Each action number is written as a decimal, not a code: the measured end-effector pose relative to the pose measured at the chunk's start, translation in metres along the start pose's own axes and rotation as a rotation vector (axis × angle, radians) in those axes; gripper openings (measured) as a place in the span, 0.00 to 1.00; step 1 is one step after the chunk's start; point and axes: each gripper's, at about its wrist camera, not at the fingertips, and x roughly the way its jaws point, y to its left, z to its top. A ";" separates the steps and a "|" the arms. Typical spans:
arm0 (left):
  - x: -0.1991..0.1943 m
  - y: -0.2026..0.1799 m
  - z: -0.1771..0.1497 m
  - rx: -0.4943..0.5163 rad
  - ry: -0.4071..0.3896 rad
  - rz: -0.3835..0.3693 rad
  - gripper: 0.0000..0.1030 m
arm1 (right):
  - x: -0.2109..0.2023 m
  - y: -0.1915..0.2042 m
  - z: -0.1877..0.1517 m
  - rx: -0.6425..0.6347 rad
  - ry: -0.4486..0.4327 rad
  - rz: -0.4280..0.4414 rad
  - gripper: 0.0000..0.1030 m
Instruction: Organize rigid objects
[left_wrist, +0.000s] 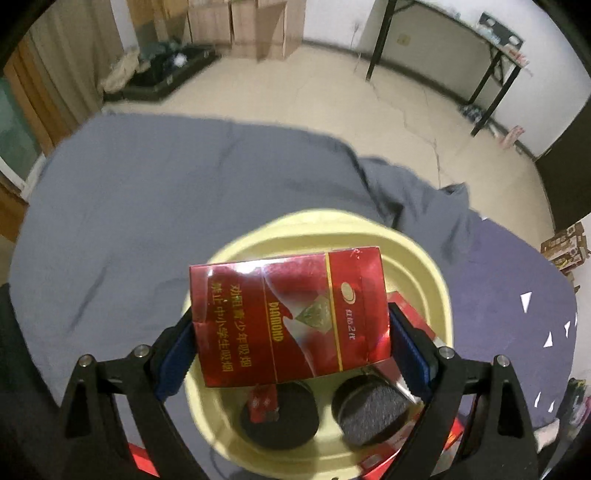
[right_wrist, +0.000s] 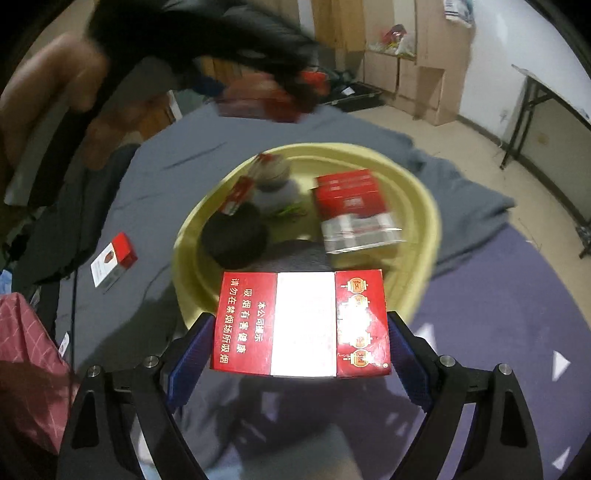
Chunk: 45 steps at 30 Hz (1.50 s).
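My left gripper (left_wrist: 291, 317) is shut on a dark red cigarette pack (left_wrist: 288, 317), held by its ends above a yellow basin (left_wrist: 314, 221). Below it in the basin lie a black round tin (left_wrist: 291, 424), a grey-topped round tin (left_wrist: 373, 413) and a red pack (left_wrist: 410, 314). My right gripper (right_wrist: 301, 325) is shut on a red-and-white cigarette pack (right_wrist: 303, 325) over the near rim of the basin (right_wrist: 424, 221). Inside the basin lies another red-and-white pack (right_wrist: 351, 210), blurred. The other gripper with its red pack (right_wrist: 266, 99) shows blurred at the top of the right wrist view.
A loose red-and-white pack (right_wrist: 114, 264) lies on the grey sheet (left_wrist: 147, 206) left of the basin. Purple cloth with white triangles (left_wrist: 517, 295) covers the right side. A pink checked cloth (right_wrist: 26, 369) sits at lower left. A person's hand (right_wrist: 44, 92) is at upper left.
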 end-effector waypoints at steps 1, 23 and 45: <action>0.009 0.008 0.003 -0.010 0.027 0.008 0.90 | 0.007 -0.002 0.008 0.001 0.004 -0.005 0.87; 0.000 0.037 -0.011 -0.097 -0.038 -0.090 1.00 | 0.055 0.013 0.044 -0.023 -0.027 -0.055 1.00; -0.005 -0.019 -0.259 -0.035 -0.306 -0.038 1.00 | -0.004 -0.128 -0.064 -0.124 -0.063 -0.030 1.00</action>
